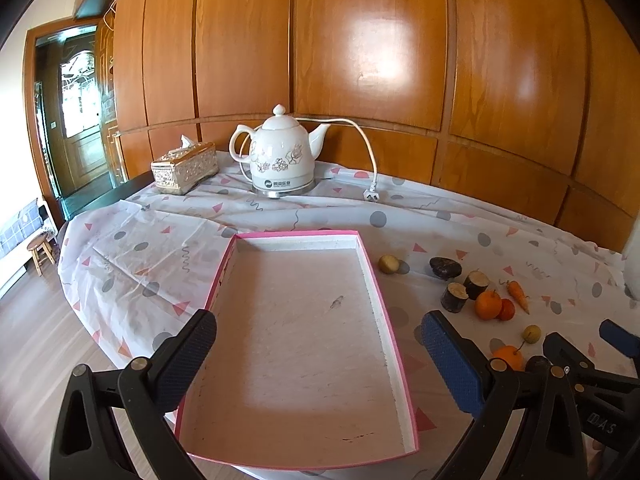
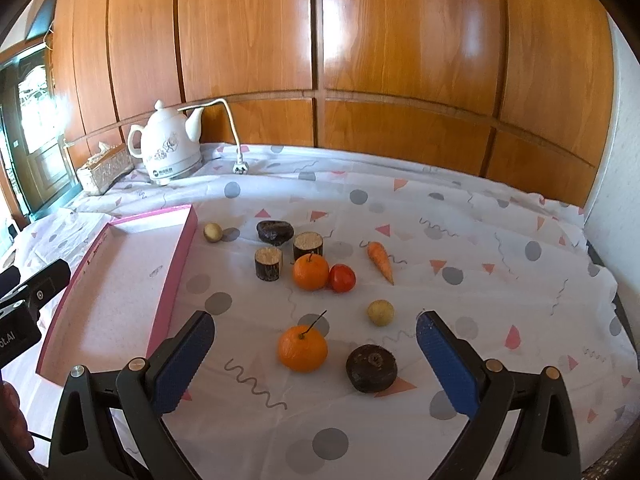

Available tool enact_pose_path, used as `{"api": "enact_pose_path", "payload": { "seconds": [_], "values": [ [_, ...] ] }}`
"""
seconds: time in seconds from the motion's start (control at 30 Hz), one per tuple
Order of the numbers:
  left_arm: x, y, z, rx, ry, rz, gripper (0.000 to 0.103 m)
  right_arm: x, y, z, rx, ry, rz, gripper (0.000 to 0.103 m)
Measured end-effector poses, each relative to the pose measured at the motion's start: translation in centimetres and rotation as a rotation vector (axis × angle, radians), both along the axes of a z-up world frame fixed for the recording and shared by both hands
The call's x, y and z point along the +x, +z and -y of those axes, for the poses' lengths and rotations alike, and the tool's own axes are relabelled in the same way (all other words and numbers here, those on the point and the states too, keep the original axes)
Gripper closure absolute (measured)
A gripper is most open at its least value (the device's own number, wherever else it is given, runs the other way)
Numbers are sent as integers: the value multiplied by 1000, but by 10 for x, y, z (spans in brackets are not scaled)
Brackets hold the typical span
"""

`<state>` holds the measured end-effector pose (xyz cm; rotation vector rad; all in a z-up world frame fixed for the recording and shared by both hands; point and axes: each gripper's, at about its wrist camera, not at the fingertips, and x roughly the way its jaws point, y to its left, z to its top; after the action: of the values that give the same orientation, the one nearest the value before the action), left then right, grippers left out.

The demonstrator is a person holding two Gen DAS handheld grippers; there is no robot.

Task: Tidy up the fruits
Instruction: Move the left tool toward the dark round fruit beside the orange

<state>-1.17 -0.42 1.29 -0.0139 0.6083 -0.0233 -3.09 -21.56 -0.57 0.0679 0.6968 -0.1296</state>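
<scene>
A pink-rimmed shallow box (image 1: pixel 394 332) lies empty on the tablecloth; it also shows in the right wrist view (image 2: pixel 176 276). My left gripper (image 1: pixel 320 344) is open above its near half. My right gripper (image 2: pixel 316 344) is open, with a stemmed orange (image 2: pixel 303 347) and a dark round fruit (image 2: pixel 371 368) lying between its fingers. Beyond them lie a small yellow fruit (image 2: pixel 381 312), another orange (image 2: pixel 310 271), a red tomato (image 2: pixel 342 278), a carrot (image 2: pixel 381 261), two cut dark cylinders (image 2: pixel 268 264), a dark lump (image 2: pixel 274 232) and a small pale fruit (image 2: pixel 212 232).
A white electric kettle (image 1: pixel 280 156) with its cord and plug (image 1: pixel 372 196) stands at the back by the wooden wall, beside a tissue box (image 1: pixel 184 168). The table's left edge drops to the floor, where a stool (image 1: pixel 40 250) stands.
</scene>
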Motion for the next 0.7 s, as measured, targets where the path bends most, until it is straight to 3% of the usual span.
{"api": "enact_pose_path", "payload": {
  "seconds": [0.23, 0.7],
  "values": [
    [-12, 11, 2, 1, -20, 46, 0, -11, 15, 1, -1, -5, 58, 0],
    [-20, 15, 7, 4, -35, 53, 0, -17, 21, 1, -5, -5, 64, 0]
  ]
}}
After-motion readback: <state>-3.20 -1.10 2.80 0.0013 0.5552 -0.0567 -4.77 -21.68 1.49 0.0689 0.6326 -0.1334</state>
